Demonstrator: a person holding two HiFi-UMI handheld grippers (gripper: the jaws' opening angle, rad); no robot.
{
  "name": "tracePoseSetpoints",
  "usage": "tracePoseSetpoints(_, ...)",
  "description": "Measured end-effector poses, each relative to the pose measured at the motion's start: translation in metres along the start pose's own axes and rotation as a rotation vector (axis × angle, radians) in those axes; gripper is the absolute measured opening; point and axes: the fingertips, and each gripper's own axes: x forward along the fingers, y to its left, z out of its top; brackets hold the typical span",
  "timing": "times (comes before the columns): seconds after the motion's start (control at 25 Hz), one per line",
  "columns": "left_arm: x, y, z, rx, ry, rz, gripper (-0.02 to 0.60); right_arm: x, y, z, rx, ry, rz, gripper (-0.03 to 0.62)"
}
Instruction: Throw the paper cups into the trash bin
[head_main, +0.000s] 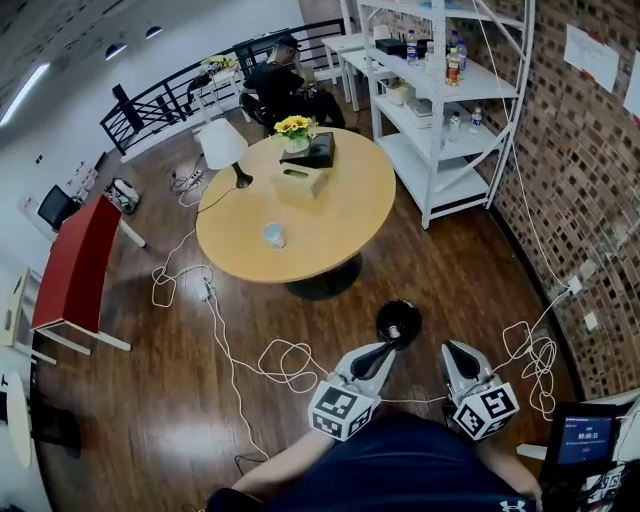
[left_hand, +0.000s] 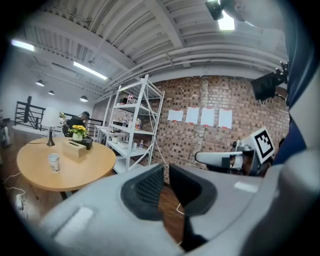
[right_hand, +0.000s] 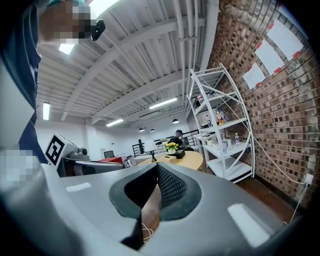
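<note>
Floor (head_main: 180, 400) of dark wood planks fills most of the head view, with a brick wall (head_main: 590, 150) along the right side. A white shelf rack (head_main: 440, 110) stands against that wall and holds bottles (head_main: 455, 65) and small boxes. The round wooden surface (head_main: 340, 210) sits at the centre, and a red table (head_main: 75, 265) stands to its far left. A person (head_main: 280, 80) sits beyond the surface by a black railing.

The black trash bin (head_main: 412, 315) stands on the floor between the surface and the two grippers, just beyond their tips. A small pale thing lies inside it, too small to tell. On the surface are a white lamp (head_main: 222, 145), a tan tissue box (head_main: 300, 182), yellow flowers (head_main: 294, 127) on a black box, and the paper cup (head_main: 274, 236), which stands upright alone near the left edge. White cables (head_main: 285, 360) loop over the floor between the person and the surface.

Three paper sheets (left_hand: 200, 116) hang on the brick; their print cannot be read. A small screen (head_main: 585, 440) at the near right shows figures too small to read. Each gripper's cube bears black-and-white square markers.

The left gripper (head_main: 392, 348) points roughly level toward the bin. Its fingers (left_hand: 145, 190) are released, a narrow slit apart, with nothing between them. The right gripper (head_main: 452, 350) lies level beside it, and its fingers (right_hand: 172, 187) are clenched together on nothing.
</note>
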Motion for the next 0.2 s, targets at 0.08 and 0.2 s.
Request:
tracePoseSetpoints(0.08,0.0017,0.0010,0.0001,0.002,0.004,0.002,0.035,0.0014,-0.0015,-0.0010,0.002,0.001,0.003,0.011)
tracePoseSetpoints(0.2,0.0029,0.0028,-0.0005,0.005,0.006,0.003,0.034,0.0033,-0.0034,-0.0040,0.004,-0.003,0.006,0.011)
